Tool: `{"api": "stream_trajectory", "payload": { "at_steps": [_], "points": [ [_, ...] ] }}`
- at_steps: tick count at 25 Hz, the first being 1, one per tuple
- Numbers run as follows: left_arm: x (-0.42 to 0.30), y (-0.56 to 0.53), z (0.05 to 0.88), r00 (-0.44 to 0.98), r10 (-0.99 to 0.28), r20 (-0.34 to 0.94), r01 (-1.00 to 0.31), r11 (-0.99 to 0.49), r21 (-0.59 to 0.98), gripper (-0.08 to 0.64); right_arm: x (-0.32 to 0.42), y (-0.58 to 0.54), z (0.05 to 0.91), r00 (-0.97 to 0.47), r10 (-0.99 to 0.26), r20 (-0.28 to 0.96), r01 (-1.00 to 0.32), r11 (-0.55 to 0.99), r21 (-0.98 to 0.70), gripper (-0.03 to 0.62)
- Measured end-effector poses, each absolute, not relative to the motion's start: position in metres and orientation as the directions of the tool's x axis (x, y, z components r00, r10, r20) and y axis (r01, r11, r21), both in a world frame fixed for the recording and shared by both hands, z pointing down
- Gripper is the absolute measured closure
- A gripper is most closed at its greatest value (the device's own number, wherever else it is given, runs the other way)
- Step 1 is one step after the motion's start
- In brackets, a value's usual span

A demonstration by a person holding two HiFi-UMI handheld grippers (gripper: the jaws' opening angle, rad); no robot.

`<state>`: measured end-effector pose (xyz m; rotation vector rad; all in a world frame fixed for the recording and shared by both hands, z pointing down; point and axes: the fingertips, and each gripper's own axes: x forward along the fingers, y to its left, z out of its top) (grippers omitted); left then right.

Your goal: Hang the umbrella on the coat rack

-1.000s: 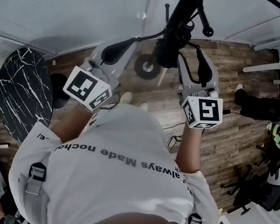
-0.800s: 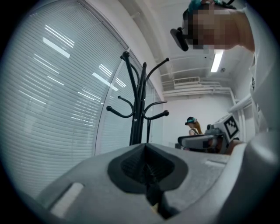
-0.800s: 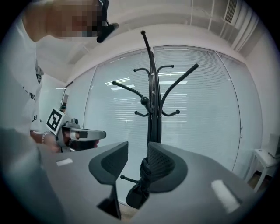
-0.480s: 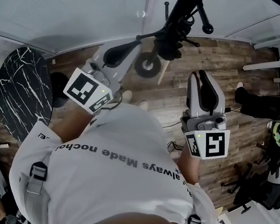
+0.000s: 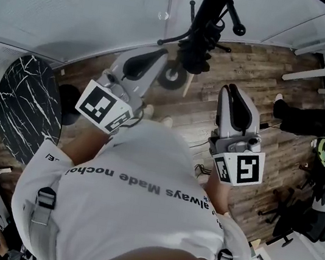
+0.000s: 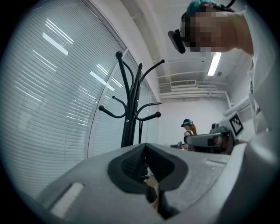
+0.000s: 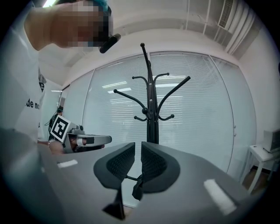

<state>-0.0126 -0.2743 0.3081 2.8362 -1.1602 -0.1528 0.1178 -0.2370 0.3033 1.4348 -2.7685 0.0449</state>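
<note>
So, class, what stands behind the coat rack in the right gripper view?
White slatted blinds fill the wall behind the coat rack. Its pole covers a thin strip of them; the right gripper hides its base.

The coat rack [image 5: 209,7] stands on the floor [image 5: 265,69] straight ahead of the person [image 5: 139,196], just before the window blinds [image 5: 79,1]. The umbrella [image 5: 195,54] hangs on it, low down. The left tongs [image 5: 162,52] are left of the rack and the right tongs [image 5: 231,90] right of it — both apart from it. A round table [image 5: 24,109] stands far left; a desk [image 5: 322,57] far right.
</note>
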Motion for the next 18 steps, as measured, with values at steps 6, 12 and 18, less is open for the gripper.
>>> {"api": "stream_trajectory", "payload": {
  "at_steps": [6, 12, 18],
  "points": [
    [-0.0075, -0.2675, 0.3117, 0.714, -0.697, -0.067, -0.690, -0.716, 0.104, 0.557, 0.1225, -0.2319, 0.3064, -0.569, -0.822, 0.028, -0.822, 0.569, -0.017, 0.548],
    [-0.0127, -0.2719, 0.3105, 0.714, -0.697, -0.067, -0.689, -0.716, 0.108, 0.557, 0.1186, -0.2374, 0.3075, -0.564, -0.825, 0.037, -0.825, 0.564, -0.021, 0.548],
    [-0.0098, -0.2721, 0.3085, 0.715, -0.695, -0.068, -0.687, -0.718, 0.111, 0.557, 0.1230, -0.2395, 0.3074, -0.559, -0.828, 0.040, -0.829, 0.559, -0.028, 0.548]
  ]
}}
